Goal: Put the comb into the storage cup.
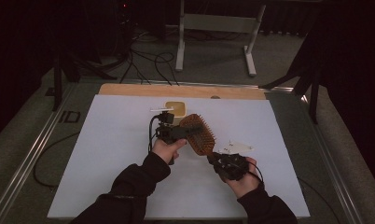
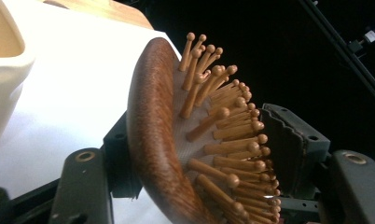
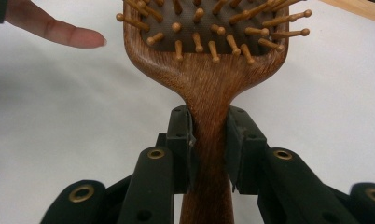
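A: Status of right gripper (image 3: 209,154)?

B: Clamped on the handle of the wooden paddle hairbrush (image 3: 209,84). Both pads pressed flat against the neck just below the head. Grip secure, brush held clear of the white table cover (image 1: 106,154).

A: Status of left gripper (image 1: 178,132)?

B: Positioned around the brush head (image 2: 153,135). One jaw behind the wooden back, the other facing the bristle pins (image 2: 232,126). Pads not confirmed in contact: ribbed pad close to the pin tips in the left gripper view, possibly just touching, hard to judge at that angle. Treated as not yet gripping.

A: Location of the brush?

B: Held above the middle of the table, head pointing away from the person, handle toward the right hand (image 1: 244,179). Just in front of a cream container (image 1: 176,108). Near a small white packet (image 1: 237,148) lying beside the right gripper.

A: Progress?

B: Done: brush lifted and stabilised by the handle; second gripper brought onto the head. Remaining, by estimate: full closure on the head, then transfer or reorientation, then placement, probably at the container. Roughly mid-sequence.

A: Caution?

B: Pins flexible; pressure on the tips likely to let the head slip. Firm seating on the wooden back advised before release of the handle.
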Demonstrator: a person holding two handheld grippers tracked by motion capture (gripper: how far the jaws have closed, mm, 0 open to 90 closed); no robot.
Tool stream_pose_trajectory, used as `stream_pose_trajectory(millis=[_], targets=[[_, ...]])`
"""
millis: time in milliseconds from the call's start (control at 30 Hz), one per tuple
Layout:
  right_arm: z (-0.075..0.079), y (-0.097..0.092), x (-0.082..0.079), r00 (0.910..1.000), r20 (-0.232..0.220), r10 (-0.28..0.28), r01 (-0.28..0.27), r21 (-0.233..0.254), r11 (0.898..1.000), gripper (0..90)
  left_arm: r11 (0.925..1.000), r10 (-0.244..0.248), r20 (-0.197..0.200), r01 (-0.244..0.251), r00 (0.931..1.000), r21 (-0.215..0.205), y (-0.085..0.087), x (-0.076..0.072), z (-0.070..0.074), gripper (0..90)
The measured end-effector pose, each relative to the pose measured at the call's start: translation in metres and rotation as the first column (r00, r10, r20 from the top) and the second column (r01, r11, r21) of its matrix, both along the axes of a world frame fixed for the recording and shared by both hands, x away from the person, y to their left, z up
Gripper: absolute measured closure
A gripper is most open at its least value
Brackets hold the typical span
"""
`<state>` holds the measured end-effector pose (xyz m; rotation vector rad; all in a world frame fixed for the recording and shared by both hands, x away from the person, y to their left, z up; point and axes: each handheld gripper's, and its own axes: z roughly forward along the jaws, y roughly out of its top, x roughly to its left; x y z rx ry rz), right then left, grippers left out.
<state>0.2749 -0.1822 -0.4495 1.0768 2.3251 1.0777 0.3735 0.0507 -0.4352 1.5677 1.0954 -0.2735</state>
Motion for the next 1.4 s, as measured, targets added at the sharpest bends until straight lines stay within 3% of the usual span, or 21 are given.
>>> stream_pose_trajectory(millis=[200, 500, 633, 667, 733, 800, 867, 967, 1167, 1400], targets=[[0.001, 0.000, -0.001, 0.9999, 0.012, -0.001, 0.001, -0.007, 1.000, 73.4, 0.9986, 0.001, -0.018, -0.002, 0.9998, -0.053, 0.004, 0.001, 0.000, 45.0], [0.001, 0.001, -0.001, 1.0000, 0.008, 0.001, -0.001, 0.001, 1.000, 73.3, 0.9966, -0.006, -0.037, 0.003, 0.9993, -0.082, 0.005, 0.001, 0.003, 49.1], [0.001, 0.000, -0.001, 0.9999, 0.007, 0.013, -0.013, 0.019, 1.000, 72.5, 0.9945, -0.006, -0.021, 0.004, 0.9998, -0.104, 0.005, -0.003, 0.008, 50.8], [0.001, -0.001, 0.000, 0.9998, -0.005, 0.021, -0.021, 0.038, 0.999, 70.9, 0.9951, -0.008, -0.003, 0.008, 1.0000, -0.098, 0.004, -0.004, 0.010, 51.1], [0.000, -0.002, 0.001, 0.9994, -0.020, 0.030, -0.029, 0.074, 0.997, 52.4, 0.9974, 0.001, 0.033, 0.001, 0.9995, -0.073, 0.003, -0.007, 0.015, 51.5], [0.000, -0.001, 0.001, 0.9995, -0.027, 0.015, -0.012, 0.082, 0.997, 45.2, 0.9972, -0.003, 0.030, 0.005, 0.9996, -0.074, 0.004, -0.006, 0.017, 51.7], [-0.002, -0.001, 0.002, 0.9985, -0.045, 0.031, -0.026, 0.094, 0.995, 31.9, 0.9972, -0.006, 0.034, 0.008, 0.9994, -0.074, 0.005, -0.006, 0.018, 51.7], [-0.004, -0.003, 0.004, 0.9966, -0.059, 0.057, -0.050, 0.110, 0.993, 23.5, 0.9979, -0.006, 0.039, 0.009, 0.9992, -0.064, 0.006, -0.006, 0.020, 51.8], [-0.006, -0.006, 0.005, 0.9946, -0.062, 0.082, -0.074, 0.127, 0.989, 14.8, 0.9989, -0.008, 0.066, 0.011, 0.9978, -0.045, 0.009, -0.007, 0.027, 52.0], [-0.007, -0.011, 0.002, 0.9970, -0.025, 0.073, -0.070, 0.106, 0.992, 8.7, 0.9995, -0.013, 0.104, 0.016, 0.9945, -0.028, 0.018, -0.006, 0.042, 52.1]])
